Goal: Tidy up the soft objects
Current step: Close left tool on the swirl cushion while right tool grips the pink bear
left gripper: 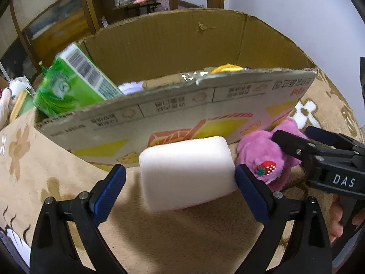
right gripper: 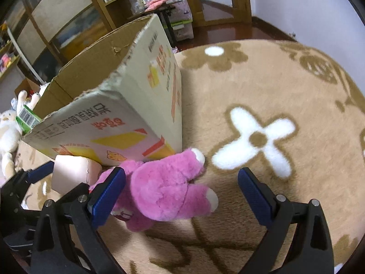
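Box (left gripper: 173, 111) contents mostly hidden behind its near wall; green pack (left gripper: 73, 84) motion-blurred.

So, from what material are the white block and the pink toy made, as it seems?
The white rounded block looks like soft foam or sponge: matte, with rounded edges. The pink plush toy seems synthetic fur: fuzzy pile, with paler paws. It lies against the printed cardboard box, whose torn rim shows corrugated board.

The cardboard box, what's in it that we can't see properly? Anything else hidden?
- Inside the cardboard box: both views, the near wall hides its floor; only a green pack and a yellow thing poke up.
- Pink plush toy: its face, turned away in the right view, behind the right gripper in the left view.
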A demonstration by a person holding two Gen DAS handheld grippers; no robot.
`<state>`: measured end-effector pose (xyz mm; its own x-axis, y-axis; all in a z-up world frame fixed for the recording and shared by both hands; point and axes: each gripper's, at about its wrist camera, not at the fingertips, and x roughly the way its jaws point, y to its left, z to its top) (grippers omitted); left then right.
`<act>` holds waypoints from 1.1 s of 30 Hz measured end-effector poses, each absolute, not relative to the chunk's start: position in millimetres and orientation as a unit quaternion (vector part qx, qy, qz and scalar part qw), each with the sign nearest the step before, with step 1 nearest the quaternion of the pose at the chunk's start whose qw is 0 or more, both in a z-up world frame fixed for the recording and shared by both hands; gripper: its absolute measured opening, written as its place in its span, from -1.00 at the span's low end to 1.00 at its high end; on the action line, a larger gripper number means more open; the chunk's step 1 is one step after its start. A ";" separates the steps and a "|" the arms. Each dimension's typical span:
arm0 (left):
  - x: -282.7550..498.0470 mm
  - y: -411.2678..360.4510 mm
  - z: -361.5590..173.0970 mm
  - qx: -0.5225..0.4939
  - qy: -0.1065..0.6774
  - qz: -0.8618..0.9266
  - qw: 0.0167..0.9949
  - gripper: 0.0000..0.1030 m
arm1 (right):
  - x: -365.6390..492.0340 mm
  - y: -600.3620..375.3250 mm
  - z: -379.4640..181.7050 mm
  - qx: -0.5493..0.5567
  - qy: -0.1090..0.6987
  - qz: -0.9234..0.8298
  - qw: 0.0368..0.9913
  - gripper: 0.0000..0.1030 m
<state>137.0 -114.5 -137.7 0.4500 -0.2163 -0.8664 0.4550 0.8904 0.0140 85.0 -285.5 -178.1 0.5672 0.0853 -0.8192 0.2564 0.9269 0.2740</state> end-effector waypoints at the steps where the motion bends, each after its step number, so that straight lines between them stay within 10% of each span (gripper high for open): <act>1: 137.6 -114.3 -139.5 0.119 0.491 -0.205 0.838 0.71 | 85.2 -285.6 -179.1 0.189 0.463 -0.048 0.865 0.97; 15: 131.8 -113.1 -149.9 0.106 0.492 -0.208 0.838 0.14 | 86.7 -267.2 -176.5 0.173 0.467 -0.035 0.867 0.24; 33: 94.9 -90.6 -134.8 0.093 0.495 -0.196 0.842 0.01 | 74.7 -259.5 -160.9 0.149 0.459 -0.049 0.875 0.14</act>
